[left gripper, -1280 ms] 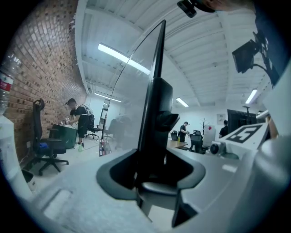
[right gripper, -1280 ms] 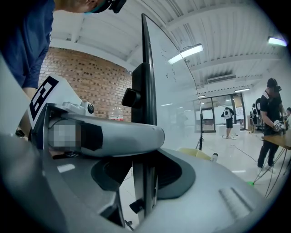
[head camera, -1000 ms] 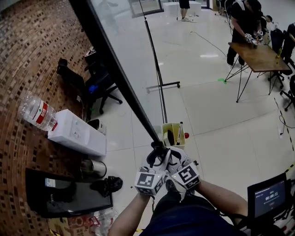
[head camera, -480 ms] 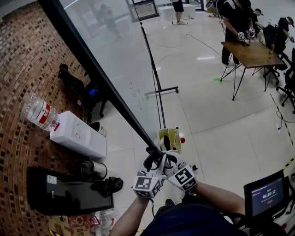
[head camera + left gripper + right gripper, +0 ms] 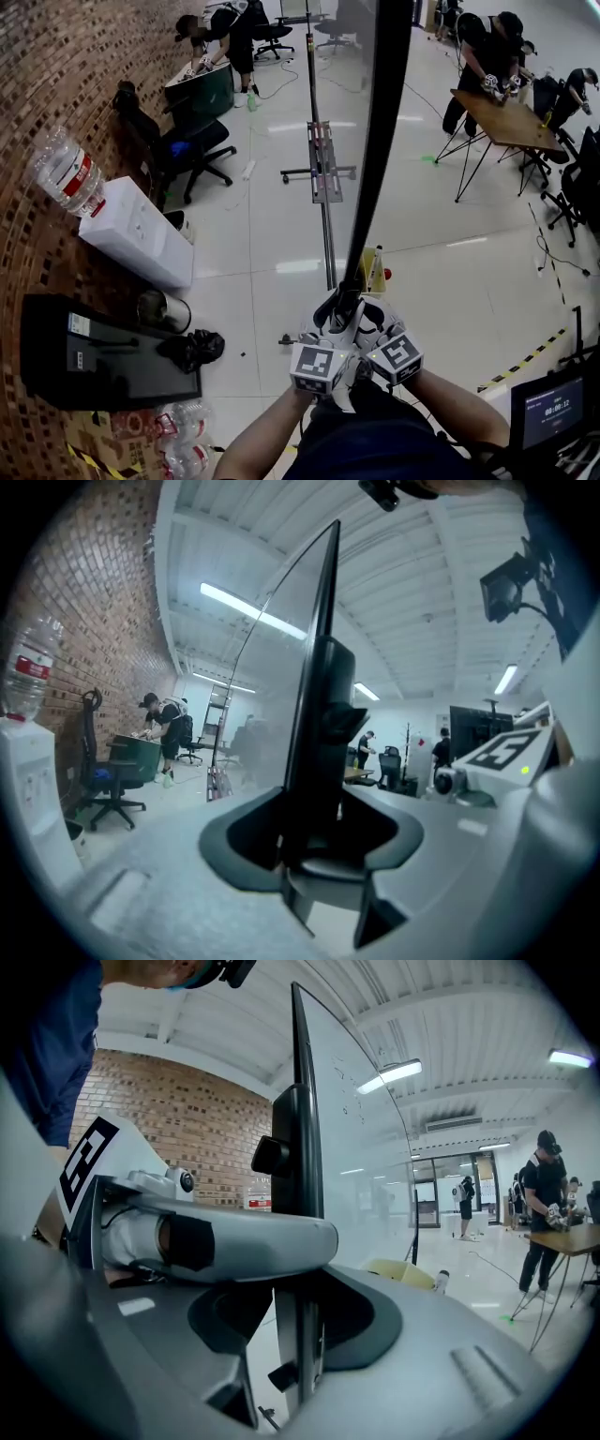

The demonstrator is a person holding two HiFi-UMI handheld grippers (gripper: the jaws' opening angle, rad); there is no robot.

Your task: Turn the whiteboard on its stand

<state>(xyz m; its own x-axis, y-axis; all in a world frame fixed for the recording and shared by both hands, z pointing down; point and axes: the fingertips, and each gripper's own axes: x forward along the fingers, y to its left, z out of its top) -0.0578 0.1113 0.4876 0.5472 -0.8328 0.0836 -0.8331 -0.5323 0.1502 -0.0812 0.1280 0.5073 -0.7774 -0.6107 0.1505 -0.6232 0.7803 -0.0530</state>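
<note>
The whiteboard (image 5: 352, 112) stands nearly edge-on to me in the head view, its black frame (image 5: 375, 159) running from the top down to my hands. My left gripper (image 5: 336, 314) and right gripper (image 5: 367, 321) sit side by side, both shut on the frame's lower end. In the left gripper view the dark frame (image 5: 314, 705) rises between the jaws of the left gripper (image 5: 314, 850). The right gripper view shows the frame (image 5: 300, 1147) clamped in the right gripper (image 5: 295, 1335), with the white board face (image 5: 366, 1147) to its right. The stand's pole (image 5: 324, 225) and wheeled foot (image 5: 319, 171) lie behind the board.
A water dispenser (image 5: 131, 242) with its bottle (image 5: 64, 173) stands by the brick wall, beside an office chair (image 5: 187, 150). A dark flat screen (image 5: 94, 361) and a steel can (image 5: 161, 309) lie at lower left. People work at a table (image 5: 511, 120) at the right. A yellow tray (image 5: 377, 272) hangs near the board.
The board has swung round: its frame ran diagonally up to the left and now points almost straight up, edge-on. Both grippers went along with it, still clamped on the frame.
</note>
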